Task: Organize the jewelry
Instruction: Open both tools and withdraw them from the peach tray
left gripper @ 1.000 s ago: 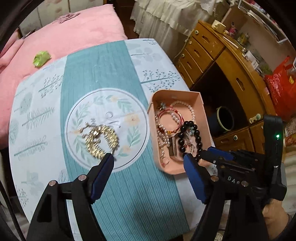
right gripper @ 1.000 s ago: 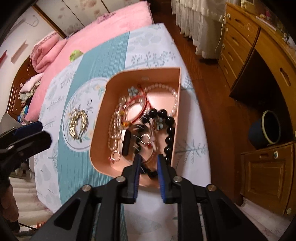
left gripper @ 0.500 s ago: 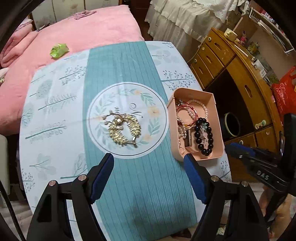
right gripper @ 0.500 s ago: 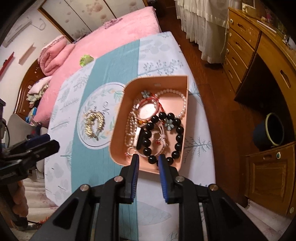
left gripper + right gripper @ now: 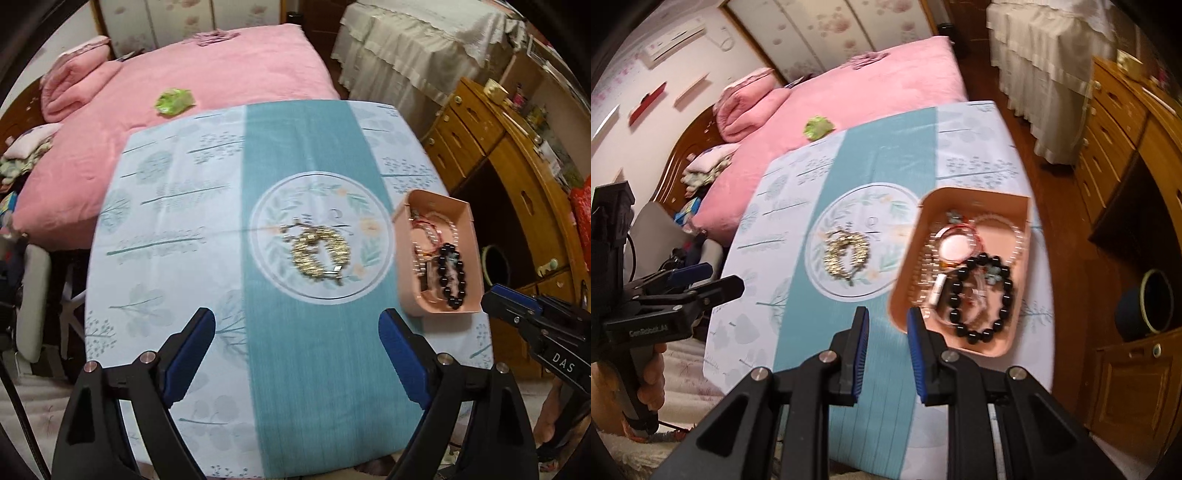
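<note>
Sitting near the right edge of the table (image 5: pixel 166 258), a pink tray (image 5: pixel 1023 206) holds a tangle of jewelry: a black bead bracelet (image 5: pixel 982 295), a pale pearl strand (image 5: pixel 1015 243) along its wall, a red cord bracelet (image 5: pixel 955 240) and a small white oblong piece (image 5: pixel 937 290); the rest is too blurred to name. Outside the tray, a gold necklace (image 5: pixel 319 254) lies coiled on the round floral emblem (image 5: pixel 266 221) of the teal and pale blue tablecloth (image 5: pixel 295 369), just beside the tray but apart from it. Behind the table, a green wrapper (image 5: pixel 173 101) rests on a pink bed (image 5: pixel 240 62).

Over the near table edge, the left gripper (image 5: pixel 297 332) has its jaws spread wide, having just been opening, with nothing between them. The right gripper (image 5: pixel 886 343) hangs before the tray's near corner with its jaws narrow and a small gap between the blue pads, holding nothing.

White letters "DAS" show on the right gripper's side in the left wrist view; "GenRobot.AI" shows on the left gripper's body in the right wrist view, with a hand (image 5: pixel 652 384) on its handle.
</note>
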Available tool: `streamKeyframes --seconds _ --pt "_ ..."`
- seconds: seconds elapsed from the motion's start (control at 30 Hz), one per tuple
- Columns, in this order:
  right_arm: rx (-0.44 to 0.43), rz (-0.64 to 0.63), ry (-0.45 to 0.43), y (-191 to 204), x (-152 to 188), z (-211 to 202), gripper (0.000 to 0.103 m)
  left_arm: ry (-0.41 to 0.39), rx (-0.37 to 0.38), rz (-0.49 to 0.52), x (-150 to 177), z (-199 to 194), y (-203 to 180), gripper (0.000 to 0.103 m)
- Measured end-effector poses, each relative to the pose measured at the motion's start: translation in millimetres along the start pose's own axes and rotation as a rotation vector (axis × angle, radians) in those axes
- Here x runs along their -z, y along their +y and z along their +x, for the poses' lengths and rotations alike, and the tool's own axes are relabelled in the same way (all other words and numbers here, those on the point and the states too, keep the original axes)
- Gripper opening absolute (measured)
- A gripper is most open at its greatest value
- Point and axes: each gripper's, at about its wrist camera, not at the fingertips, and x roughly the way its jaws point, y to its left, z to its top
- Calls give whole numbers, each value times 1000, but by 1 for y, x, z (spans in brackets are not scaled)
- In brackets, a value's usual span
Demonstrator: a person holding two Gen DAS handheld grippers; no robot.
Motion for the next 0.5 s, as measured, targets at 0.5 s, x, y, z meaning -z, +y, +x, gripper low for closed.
streamKeyframes --seconds 0.5 --pt "-99 64 154 48 -40 98 21 19 -45 44 -21 54 61 85"
